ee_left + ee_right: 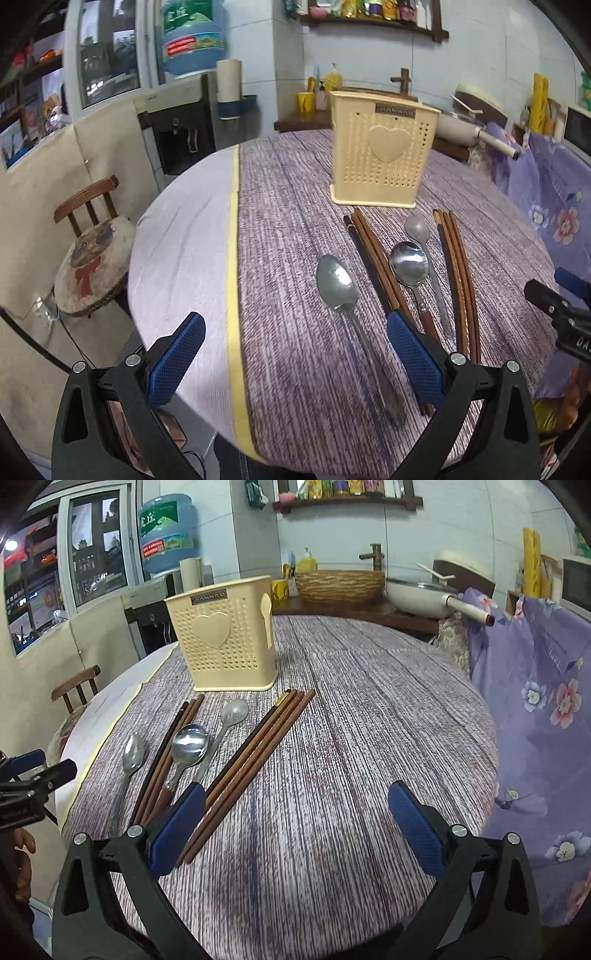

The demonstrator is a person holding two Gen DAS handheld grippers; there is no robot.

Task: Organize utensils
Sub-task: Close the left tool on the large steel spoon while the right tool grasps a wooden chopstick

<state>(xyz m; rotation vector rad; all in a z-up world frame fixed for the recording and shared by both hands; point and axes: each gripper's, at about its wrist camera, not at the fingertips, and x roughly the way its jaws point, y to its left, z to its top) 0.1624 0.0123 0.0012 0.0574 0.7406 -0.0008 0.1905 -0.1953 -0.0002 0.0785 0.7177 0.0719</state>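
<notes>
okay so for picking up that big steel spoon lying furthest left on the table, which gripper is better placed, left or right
Left, probably. The left gripper is open with the big steel spoon lying just ahead, its handle running between the fingers. The right gripper is open over bare tablecloth; two chopstick bundles and two other spoons lie between it and that spoon.

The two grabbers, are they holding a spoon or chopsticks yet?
No, nothing is held. The left gripper and right gripper are both open above the table; the spoons and chopsticks lie untouched.

Left tongs (295,354) spread wide, empty; right tongs (297,827) likewise
</notes>
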